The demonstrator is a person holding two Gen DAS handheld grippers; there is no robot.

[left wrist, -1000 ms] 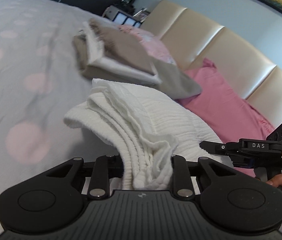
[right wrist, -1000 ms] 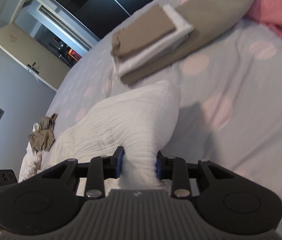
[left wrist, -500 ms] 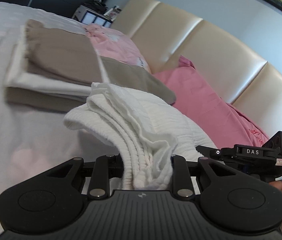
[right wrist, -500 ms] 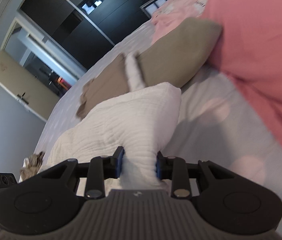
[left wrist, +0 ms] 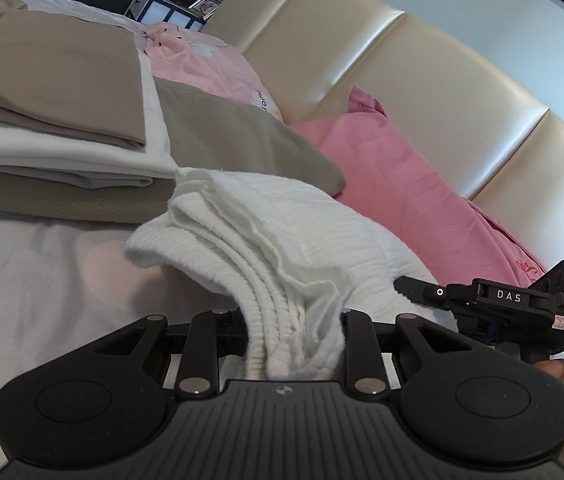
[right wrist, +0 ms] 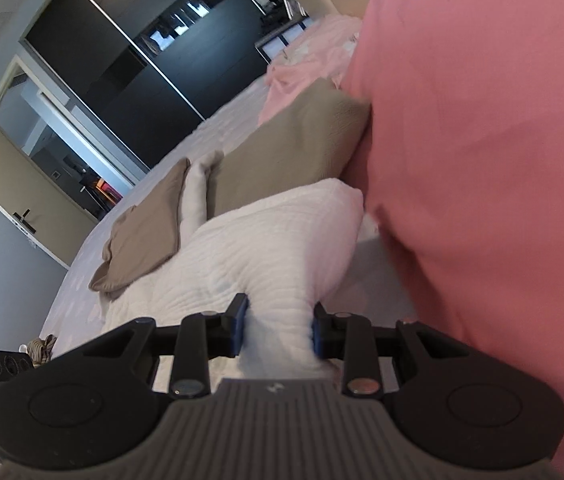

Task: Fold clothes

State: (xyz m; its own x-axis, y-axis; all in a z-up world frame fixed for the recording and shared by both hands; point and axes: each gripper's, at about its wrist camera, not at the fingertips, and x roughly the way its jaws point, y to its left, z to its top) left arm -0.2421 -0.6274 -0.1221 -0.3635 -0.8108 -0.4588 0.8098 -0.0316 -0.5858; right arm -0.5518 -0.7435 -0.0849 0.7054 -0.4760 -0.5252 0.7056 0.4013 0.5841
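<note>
2 wrist-camera views over a bed, each looking forward along a black 2-finger gripper held by a person.

Left wrist view: the left gripper [left wrist: 296,330] is clenched on a bunched edge of a folded white ribbed-knit garment [left wrist: 282,232], whose layered folds rise from between the fingers and spread forward over a pale bedspread with faint pink dots [left wrist: 42,264]. Just beyond the garment sits a stack of folded clothes [left wrist: 54,128]: a tan piece on top, a white piece under it, a thick olive-beige piece at the bottom. The garment's far edge lies just beside this stack; whether they touch cannot be told. To the right of the stack are a light pink printed pillow [left wrist: 210,64] and a deeper pink pillow [left wrist: 402,168], both against a cream padded headboard [left wrist: 422,68]. At lower right, the right gripper [left wrist: 418,286] reaches in at the garment's other end, with part of a hand [left wrist: 558,372] on its handle.

Right wrist view: the right gripper [right wrist: 280,326] grasps the same white garment [right wrist: 266,248] between its blue-padded fingers [right wrist: 238,324]. The cloth spreads forward, with the deeper pink pillow [right wrist: 482,160] close on the right and the stack [right wrist: 150,224] ahead on the left. Behind are dark sliding wardrobe doors [right wrist: 142,52]. A small crumpled striped brown cloth [right wrist: 42,350] lies far left on the bed.
</note>
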